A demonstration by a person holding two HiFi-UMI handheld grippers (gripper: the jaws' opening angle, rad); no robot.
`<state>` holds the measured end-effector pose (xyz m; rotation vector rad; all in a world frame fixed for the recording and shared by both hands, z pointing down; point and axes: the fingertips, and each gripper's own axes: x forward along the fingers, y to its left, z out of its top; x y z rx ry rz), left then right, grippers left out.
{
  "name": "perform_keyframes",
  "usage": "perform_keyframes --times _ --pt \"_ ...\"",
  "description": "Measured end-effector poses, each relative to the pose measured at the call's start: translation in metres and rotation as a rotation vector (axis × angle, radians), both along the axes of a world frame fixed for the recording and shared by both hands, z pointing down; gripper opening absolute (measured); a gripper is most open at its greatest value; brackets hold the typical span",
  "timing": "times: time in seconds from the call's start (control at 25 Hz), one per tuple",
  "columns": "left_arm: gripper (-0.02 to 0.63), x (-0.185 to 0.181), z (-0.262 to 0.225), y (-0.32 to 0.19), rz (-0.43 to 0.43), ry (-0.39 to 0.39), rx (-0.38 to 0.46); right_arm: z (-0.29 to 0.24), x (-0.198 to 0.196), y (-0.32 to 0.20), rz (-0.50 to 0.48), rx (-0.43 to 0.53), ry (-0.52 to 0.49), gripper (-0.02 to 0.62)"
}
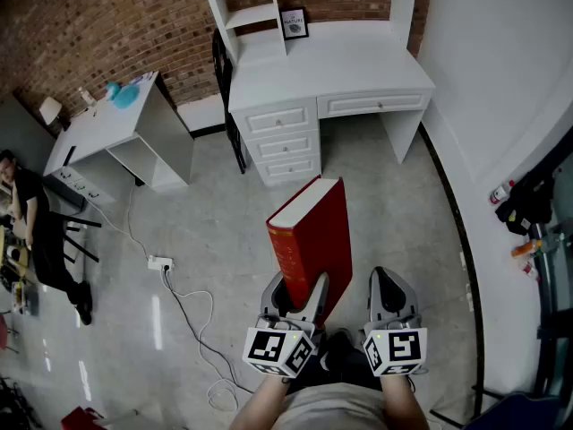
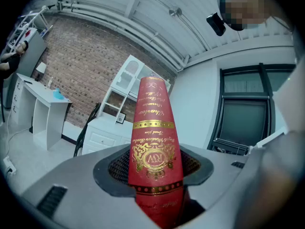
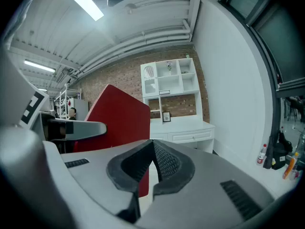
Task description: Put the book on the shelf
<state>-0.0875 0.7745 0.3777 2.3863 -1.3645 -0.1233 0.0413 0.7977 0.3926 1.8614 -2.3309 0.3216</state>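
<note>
Book (image 1: 315, 229) upright in left tool (image 1: 295, 296)

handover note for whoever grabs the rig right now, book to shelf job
Left tool: shut on the lower end of the red book, which stands upright in it with the spine facing back toward the holder.
Right tool: shut, nothing in it, just right of the book and not touching it.
Book is in the air over the floor, short of the white desk.
Shelf sits on top of the desk, against the brick wall.
Done: book is picked up.
Left: walk to the desk, lift the book and stand it in a shelf compartment, then release.
</note>
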Motion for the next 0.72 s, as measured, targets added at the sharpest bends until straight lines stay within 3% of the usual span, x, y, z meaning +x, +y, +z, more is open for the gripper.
perform_keyframes --times 0.48,0.72 --pt "0.245 0.002 -0.006 -0.004 -0.014 -0.023 0.030 -0.001 0.007 0.001 -0.016 0.010 0.001 0.015" --pt "0.245 0.024 -0.010 -0.008 -0.040 -0.042 0.042 -0.001 0.036 0.004 -0.008 0.026 0.002 0.015"
